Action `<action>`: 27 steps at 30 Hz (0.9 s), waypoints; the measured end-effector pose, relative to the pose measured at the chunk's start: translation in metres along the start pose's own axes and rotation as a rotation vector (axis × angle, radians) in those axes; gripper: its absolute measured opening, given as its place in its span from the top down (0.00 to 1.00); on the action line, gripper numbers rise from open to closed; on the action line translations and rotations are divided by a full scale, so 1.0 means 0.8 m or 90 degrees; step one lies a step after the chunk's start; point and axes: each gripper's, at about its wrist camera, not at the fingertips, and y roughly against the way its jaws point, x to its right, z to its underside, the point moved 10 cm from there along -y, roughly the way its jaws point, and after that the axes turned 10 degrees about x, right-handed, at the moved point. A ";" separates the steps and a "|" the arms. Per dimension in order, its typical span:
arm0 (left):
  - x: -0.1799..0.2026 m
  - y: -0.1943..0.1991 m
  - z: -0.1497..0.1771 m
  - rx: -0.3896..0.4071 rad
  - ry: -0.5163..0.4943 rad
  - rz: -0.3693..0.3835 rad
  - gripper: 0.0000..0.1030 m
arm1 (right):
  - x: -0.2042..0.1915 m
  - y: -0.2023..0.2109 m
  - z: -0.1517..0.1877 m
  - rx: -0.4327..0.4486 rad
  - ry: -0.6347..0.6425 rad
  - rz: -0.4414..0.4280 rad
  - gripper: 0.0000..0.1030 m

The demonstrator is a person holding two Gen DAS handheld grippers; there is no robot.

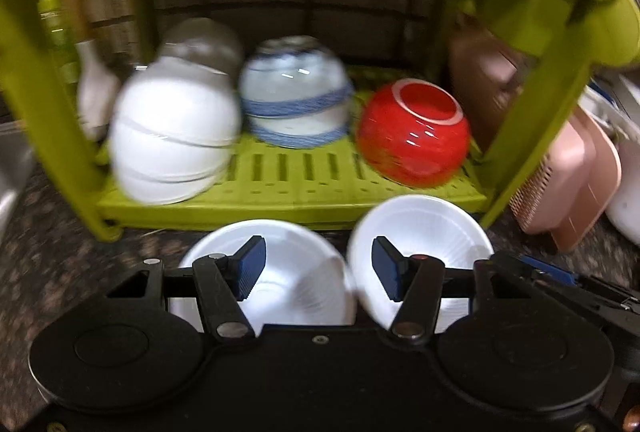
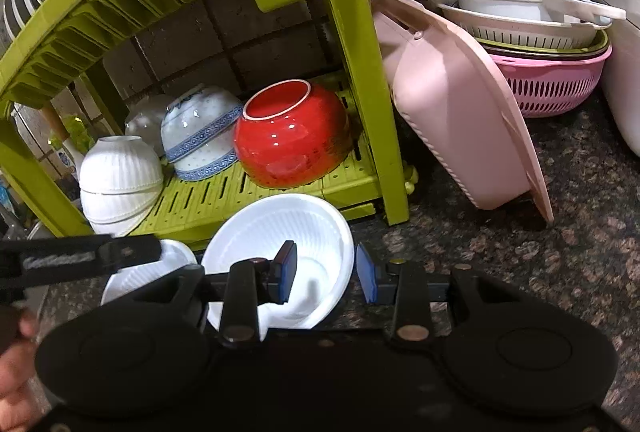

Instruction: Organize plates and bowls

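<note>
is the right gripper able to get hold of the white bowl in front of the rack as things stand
Probably yes. The right gripper is open and already straddles the rim of the white bowl, one finger inside and one outside, with nothing between them. The rack stands behind, clear of it.

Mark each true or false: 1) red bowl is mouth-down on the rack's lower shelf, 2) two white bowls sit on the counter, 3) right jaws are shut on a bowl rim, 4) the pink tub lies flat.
1) True: the red bowl is mouth-down on the green rack.
2) True: left white bowl, right white bowl.
3) False: the right gripper straddles the rim, jaws open.
4) False: the pink tub leans on edge against the rack.
</note>
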 end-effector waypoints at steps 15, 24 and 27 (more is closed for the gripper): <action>0.037 -0.052 0.008 -0.045 -0.054 0.051 0.57 | 0.005 -0.005 0.004 -0.010 0.004 -0.018 0.65; 0.041 -0.072 0.023 -0.079 -0.057 0.058 0.59 | 0.000 -0.012 0.015 -0.026 0.024 -0.012 0.65; 0.042 -0.076 0.029 -0.089 -0.060 0.054 0.61 | 0.000 -0.017 0.021 -0.037 0.030 -0.009 0.68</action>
